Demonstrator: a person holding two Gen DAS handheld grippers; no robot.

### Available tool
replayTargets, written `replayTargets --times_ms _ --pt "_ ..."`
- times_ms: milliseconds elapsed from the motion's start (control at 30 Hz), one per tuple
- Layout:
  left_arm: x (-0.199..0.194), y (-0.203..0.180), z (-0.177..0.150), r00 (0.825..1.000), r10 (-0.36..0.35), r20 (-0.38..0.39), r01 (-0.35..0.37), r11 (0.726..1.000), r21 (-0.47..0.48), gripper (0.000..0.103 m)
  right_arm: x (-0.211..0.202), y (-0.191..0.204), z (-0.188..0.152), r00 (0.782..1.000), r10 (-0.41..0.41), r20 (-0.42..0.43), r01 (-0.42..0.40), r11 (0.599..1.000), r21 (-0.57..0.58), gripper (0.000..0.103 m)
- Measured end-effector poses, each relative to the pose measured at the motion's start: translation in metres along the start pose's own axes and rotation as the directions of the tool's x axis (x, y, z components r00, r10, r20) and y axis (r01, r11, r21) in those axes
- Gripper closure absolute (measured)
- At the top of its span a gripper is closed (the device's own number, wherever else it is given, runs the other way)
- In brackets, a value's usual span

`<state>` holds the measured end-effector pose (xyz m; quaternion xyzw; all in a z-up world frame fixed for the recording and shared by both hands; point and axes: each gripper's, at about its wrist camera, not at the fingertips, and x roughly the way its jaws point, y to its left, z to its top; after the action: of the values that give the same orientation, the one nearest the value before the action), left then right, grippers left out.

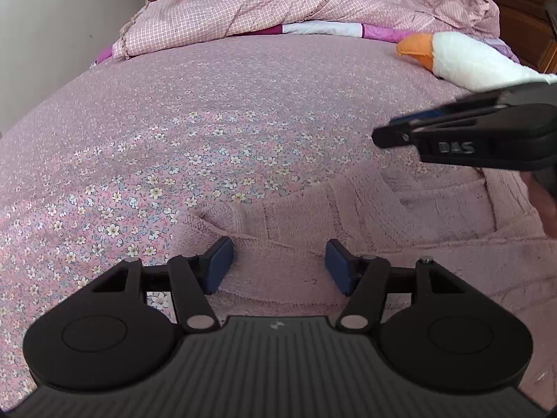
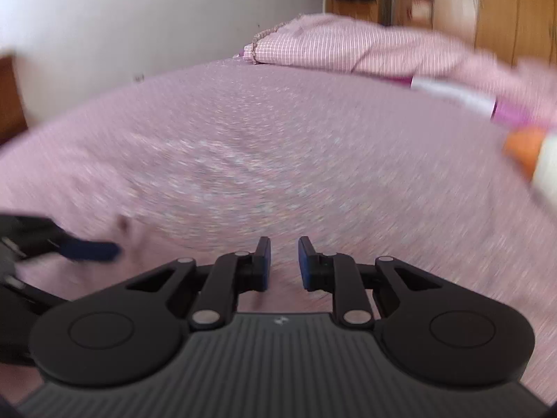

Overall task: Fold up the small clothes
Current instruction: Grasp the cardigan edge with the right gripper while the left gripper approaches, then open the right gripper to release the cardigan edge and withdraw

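Observation:
A pale pink knit garment (image 1: 348,216) lies spread on the floral bedsheet (image 1: 174,122), at the near right of the left wrist view. My left gripper (image 1: 278,266) hovers over the garment's near left part, open wide, with only knit fabric showing between its blue pads (image 1: 219,264). My right gripper (image 1: 393,132) comes in from the right above the garment's far edge. The right wrist view is motion-blurred. There my right gripper (image 2: 284,261) stands open with a narrow gap, nothing in it, over the bedsheet (image 2: 278,139). My left gripper's blue finger (image 2: 90,249) shows at its left edge.
A rumpled pink checked quilt (image 1: 243,10) lies along the far side of the bed. A white plush toy with an orange beak (image 1: 463,59) rests at the far right. A white wall (image 1: 52,35) runs on the left, a wooden headboard (image 1: 522,17) on the right.

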<state>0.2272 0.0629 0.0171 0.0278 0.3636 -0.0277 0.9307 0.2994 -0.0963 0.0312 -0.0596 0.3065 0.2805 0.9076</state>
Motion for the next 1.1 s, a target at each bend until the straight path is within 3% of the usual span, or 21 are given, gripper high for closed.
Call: replayTargets --times_ms 100,167,267,433,567,1100 --pt "0.002 -0.001 0.0 1.0 0.003 0.001 -0.003 1.0 -0.007 0.036 -0.006 0.0 -0.008 0.994 0.103 -0.02 -0.101 0.99 0.099 0.082" --pt "0.003 -0.002 0.0 1.0 0.012 0.002 -0.012 1.0 -0.005 0.036 -0.001 0.004 -0.013 0.992 0.113 -0.063 -0.105 0.988 0.113 0.082" --pt "0.006 -0.004 0.0 1.0 0.02 0.005 -0.02 1.0 -0.001 0.036 0.02 0.011 -0.026 0.989 0.003 -0.147 0.008 0.997 0.075 0.086" --pt "0.001 -0.002 0.002 1.0 0.02 -0.005 -0.02 1.0 0.004 0.036 0.008 0.013 -0.024 0.993 -0.048 -0.105 0.062 0.989 0.135 0.084" --pt "-0.017 0.003 0.003 1.0 0.017 -0.009 -0.018 1.0 -0.024 0.036 -0.019 0.017 -0.024 0.989 -0.122 -0.08 0.131 0.984 0.123 0.065" --pt "-0.125 0.0 -0.032 1.0 0.013 -0.027 -0.014 0.998 -0.054 0.036 -0.142 0.057 -0.062 0.983 -0.178 -0.05 0.183 0.969 0.163 0.061"
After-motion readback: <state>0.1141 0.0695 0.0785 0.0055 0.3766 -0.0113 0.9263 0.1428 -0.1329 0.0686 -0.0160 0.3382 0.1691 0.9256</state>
